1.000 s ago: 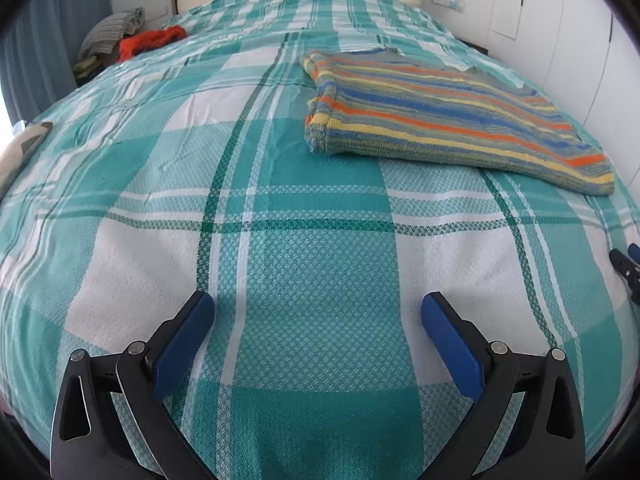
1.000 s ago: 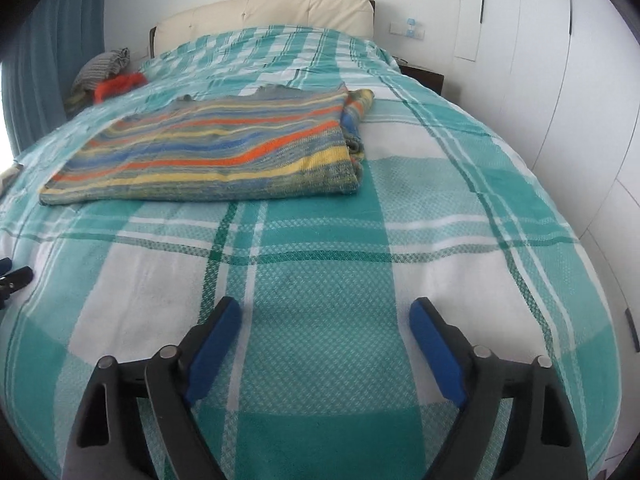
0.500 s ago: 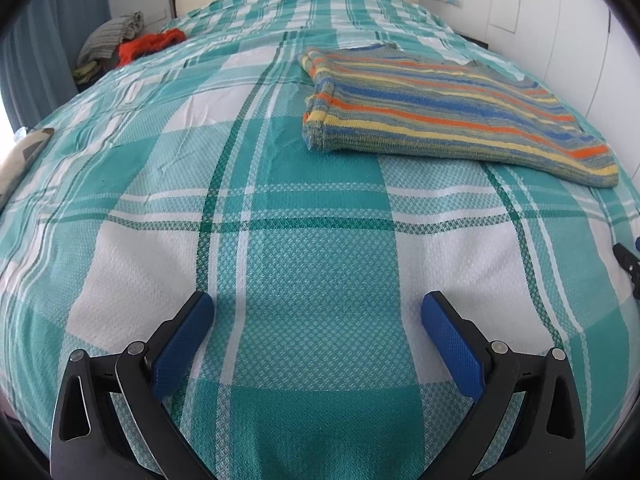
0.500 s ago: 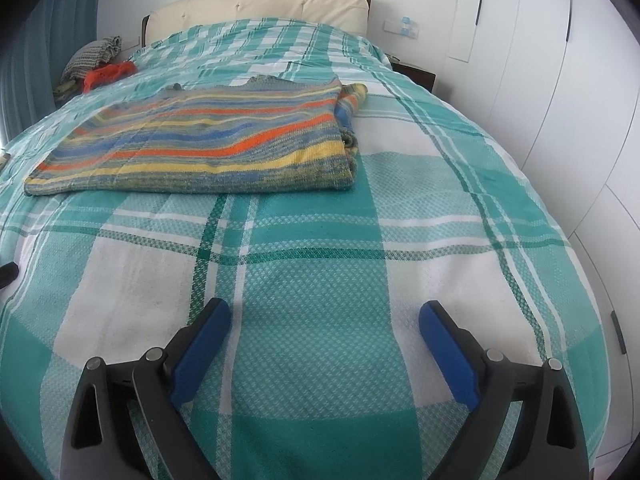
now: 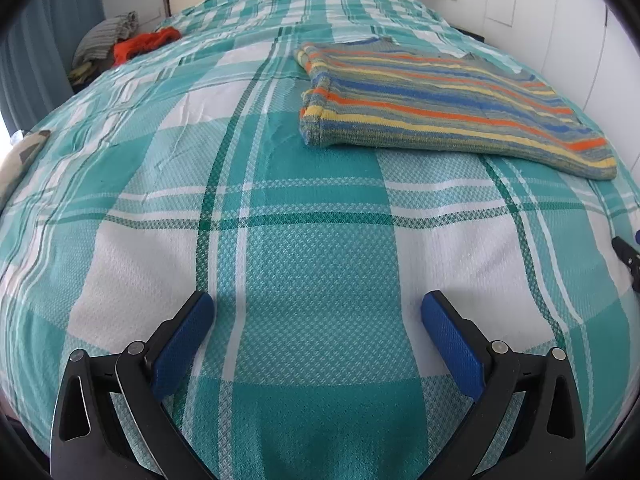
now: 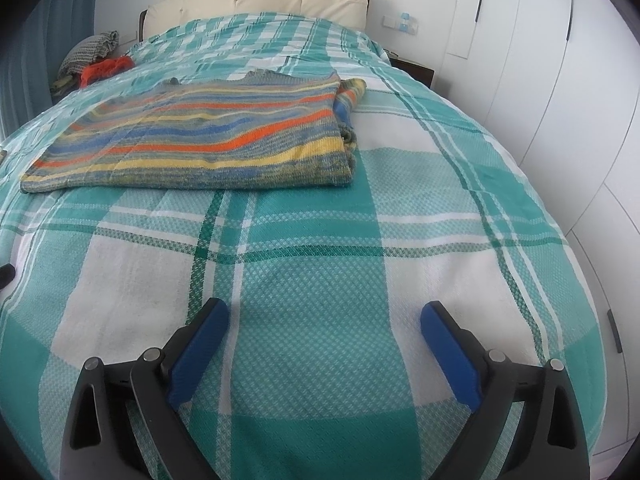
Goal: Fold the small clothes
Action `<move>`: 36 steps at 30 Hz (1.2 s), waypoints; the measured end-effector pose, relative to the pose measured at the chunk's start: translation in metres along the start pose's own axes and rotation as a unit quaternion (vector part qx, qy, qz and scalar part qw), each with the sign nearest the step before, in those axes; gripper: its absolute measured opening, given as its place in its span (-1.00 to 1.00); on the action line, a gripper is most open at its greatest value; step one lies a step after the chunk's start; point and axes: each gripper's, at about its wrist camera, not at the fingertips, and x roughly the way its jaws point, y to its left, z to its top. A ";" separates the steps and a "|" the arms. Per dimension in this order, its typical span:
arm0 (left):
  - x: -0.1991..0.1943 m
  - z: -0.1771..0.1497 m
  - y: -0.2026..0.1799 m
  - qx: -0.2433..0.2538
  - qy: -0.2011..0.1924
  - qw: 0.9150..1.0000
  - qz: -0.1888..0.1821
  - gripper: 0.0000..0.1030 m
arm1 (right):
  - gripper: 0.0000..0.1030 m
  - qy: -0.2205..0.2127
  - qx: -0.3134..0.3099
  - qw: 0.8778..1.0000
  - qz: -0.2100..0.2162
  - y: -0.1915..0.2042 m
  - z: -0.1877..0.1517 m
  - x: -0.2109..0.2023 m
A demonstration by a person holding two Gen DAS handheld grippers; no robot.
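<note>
Two tongs, left (image 5: 317, 308) and right (image 6: 324, 316), both wide, empty; one striped sweater (image 6: 200, 136) beyond

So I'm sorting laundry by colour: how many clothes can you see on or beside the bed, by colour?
Striped multicolour sweater on the bedspread: 1
Orange garment by the bed's far left: 1
Grey garment beside it: 1
Total: 3

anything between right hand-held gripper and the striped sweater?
Nothing: only bare plaid bedspread between the open right hand-held gripper and the striped sweater, per the right wrist view.
</note>
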 end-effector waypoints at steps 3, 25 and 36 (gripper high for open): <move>0.001 0.000 -0.001 0.001 0.000 1.000 0.001 0.99 | 0.89 0.001 0.001 1.000 -0.002 0.000 0.000 0.000; -0.005 -0.004 -0.002 0.021 -0.012 1.000 0.001 0.99 | 0.92 -0.002 0.014 1.000 0.008 -0.004 -0.004 -0.003; -0.057 0.003 -0.040 0.023 -0.037 0.998 -0.039 0.96 | 0.92 0.032 0.047 0.997 0.059 -0.021 0.005 -0.011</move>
